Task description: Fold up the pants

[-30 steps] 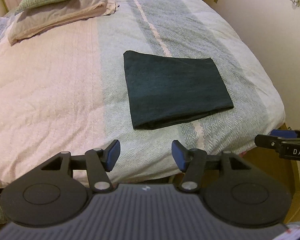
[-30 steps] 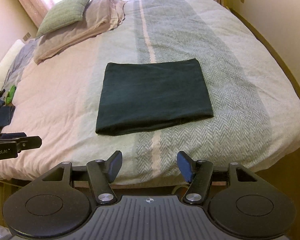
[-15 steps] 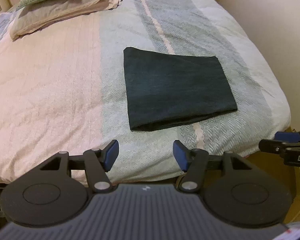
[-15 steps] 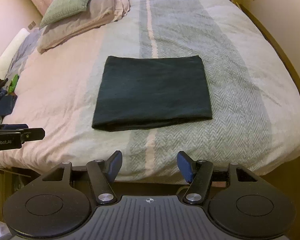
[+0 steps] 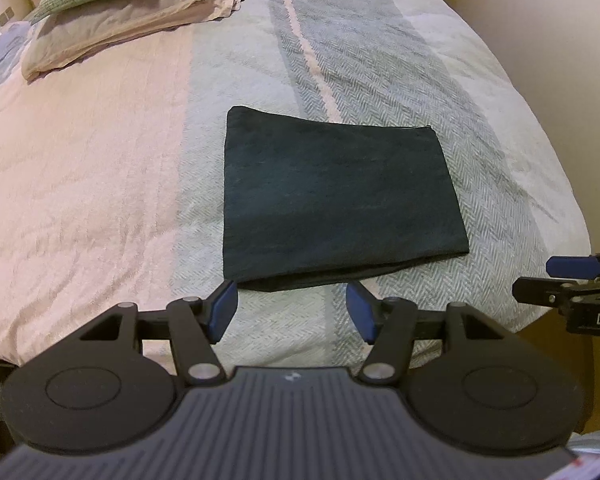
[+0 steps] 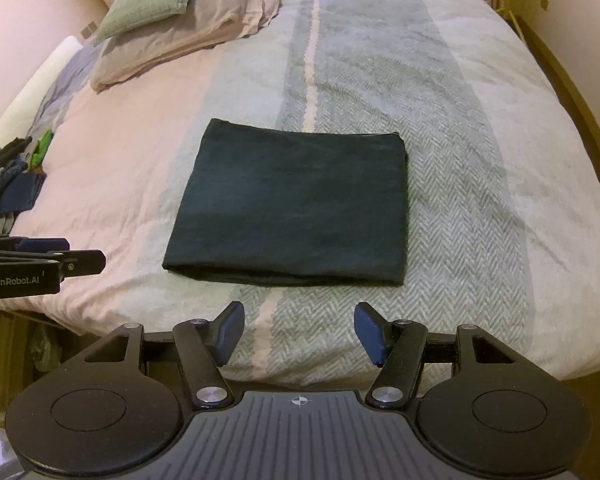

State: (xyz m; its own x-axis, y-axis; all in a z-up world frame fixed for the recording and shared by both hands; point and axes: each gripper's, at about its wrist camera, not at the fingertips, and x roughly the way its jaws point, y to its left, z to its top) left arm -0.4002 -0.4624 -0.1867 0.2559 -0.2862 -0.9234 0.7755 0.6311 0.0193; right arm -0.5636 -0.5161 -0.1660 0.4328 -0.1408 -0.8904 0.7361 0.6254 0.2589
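Note:
Dark teal pants lie folded into a flat rectangle on the striped bedspread, near the bed's foot. In the right wrist view the same pants sit squarely ahead. My left gripper is open, hovering just short of the fold's near edge with nothing between its blue pads. My right gripper is open too, a little back from the near edge and holding nothing. Each gripper shows at the side of the other's view: the right one and the left one.
Pillows are stacked at the head of the bed. A heap of clothes lies at the bed's left side. A wall runs close along the right side. The bed's foot edge is directly below the grippers.
Both grippers have drifted forward toward the bed, so the folded pants sit closer in both views. The pants have not moved. Both grippers stay open.

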